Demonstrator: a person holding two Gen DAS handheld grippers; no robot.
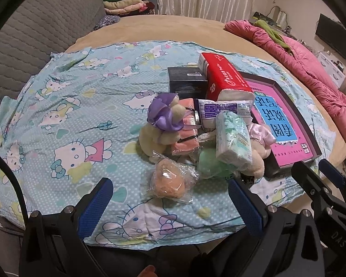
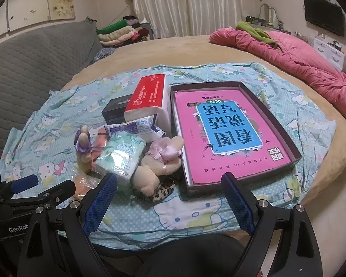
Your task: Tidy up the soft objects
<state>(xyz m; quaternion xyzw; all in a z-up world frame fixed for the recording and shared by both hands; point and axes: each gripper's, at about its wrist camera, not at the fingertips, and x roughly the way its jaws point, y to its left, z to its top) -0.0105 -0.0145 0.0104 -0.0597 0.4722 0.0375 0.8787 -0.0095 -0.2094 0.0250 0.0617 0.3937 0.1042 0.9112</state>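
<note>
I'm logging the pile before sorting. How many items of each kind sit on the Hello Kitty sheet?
Plush toys: 2 (purple bow, pink bow)
Tissue packs: 3 (red, white, green)
Bagged sponges: 1
Boxes: 2 (black, tray with pink book)
Total: 8

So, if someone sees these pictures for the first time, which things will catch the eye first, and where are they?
Probably the pink book lying in the dark shallow box, on the right of the Hello Kitty sheet. Next, the red tissue pack leaning beside it, above a heap of small soft things, among them a plush toy with a purple bow. Both grippers, left and right, are open and empty.
</note>
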